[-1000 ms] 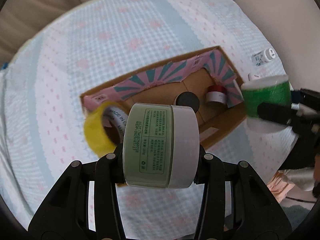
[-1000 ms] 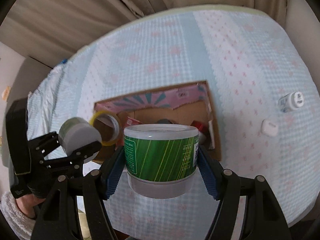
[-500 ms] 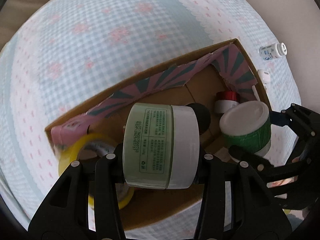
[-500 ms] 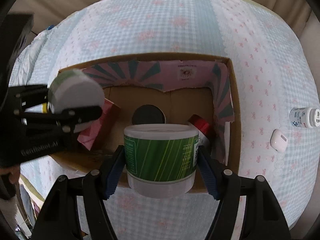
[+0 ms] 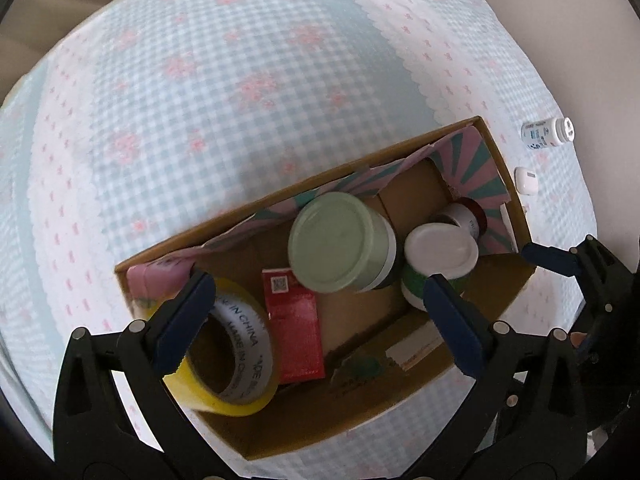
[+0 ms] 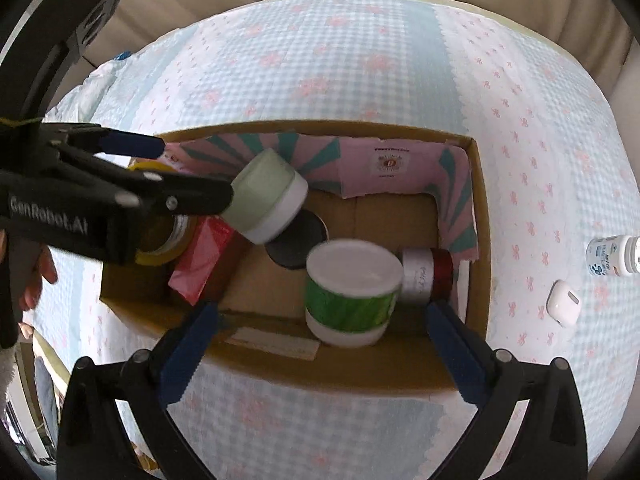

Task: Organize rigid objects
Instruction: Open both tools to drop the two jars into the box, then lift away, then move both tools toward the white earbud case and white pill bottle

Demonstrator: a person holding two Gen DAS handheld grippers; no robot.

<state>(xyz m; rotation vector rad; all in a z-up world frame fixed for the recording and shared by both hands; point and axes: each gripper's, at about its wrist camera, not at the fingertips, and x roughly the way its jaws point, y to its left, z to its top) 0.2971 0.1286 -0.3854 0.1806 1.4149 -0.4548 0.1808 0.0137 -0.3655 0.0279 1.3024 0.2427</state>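
Looking through the left wrist view first: the left gripper (image 5: 320,312) has its jaws spread wide with nothing between them, and the pale green jar (image 5: 340,246) it was squeezing half a second ago now sits in the cardboard box (image 5: 516,196), beside the yellow tape roll (image 5: 228,344) and the red packet (image 5: 298,328). The green-striped tub (image 5: 438,256) is down in there too, right next to the jar.

Right wrist view: the right gripper (image 6: 320,340) is also released, blue pads well apart, and the tub (image 6: 350,288) stands on the box floor near the red-capped bottle (image 6: 426,274). The jar (image 6: 266,196) looks tilted and blurry here, so I can't say it's fully settled.

A second ago both were being carried above the tablecloth (image 6: 360,60); now they're dropped off. Still outside the box: the small white bottle (image 6: 614,256) and the white earbud case (image 6: 564,304), probably next.
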